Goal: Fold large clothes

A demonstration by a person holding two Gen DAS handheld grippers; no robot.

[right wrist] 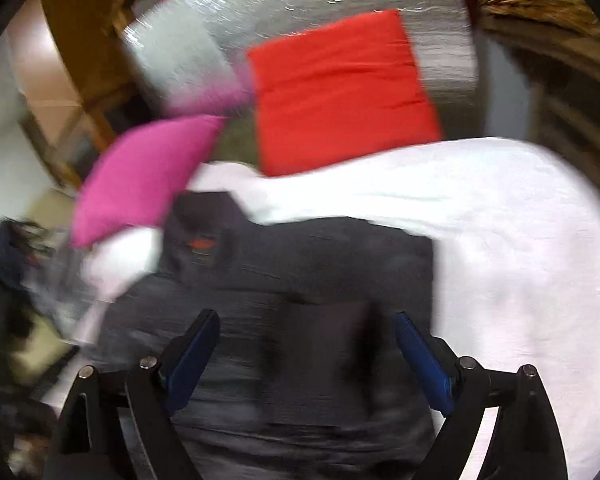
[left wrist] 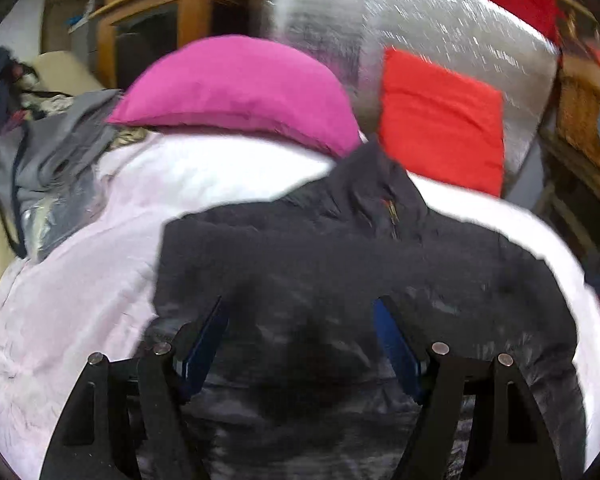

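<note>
One big white sheet (right wrist: 500, 240) fills my view, spread over the bed, and right on top of it lies the dark jacket (left wrist: 320, 248) I'm working on. It's a deep charcoal, puffy and slightly shiny, spread fairly flat with its collar end pointing away from me and a little orange-red mark (right wrist: 201, 244) near the top. From the right wrist view the near part looks doubled over, though the blur makes the fold lines hard to read. Beyond it, a magenta cushion (left wrist: 236, 88) sits at the far left of the sheet and a red cushion (right wrist: 340, 92) leans against a silvery quilted backing (left wrist: 440, 20). A heap of grey clothes (left wrist: 56, 152) is off to the left. My left gripper (left wrist: 300, 340) hangs over the jacket with its blue pads apart, nothing pinched. My right gripper (right wrist: 308, 348) is also over the jacket, fingers spread wide, gripping nothing.
</note>
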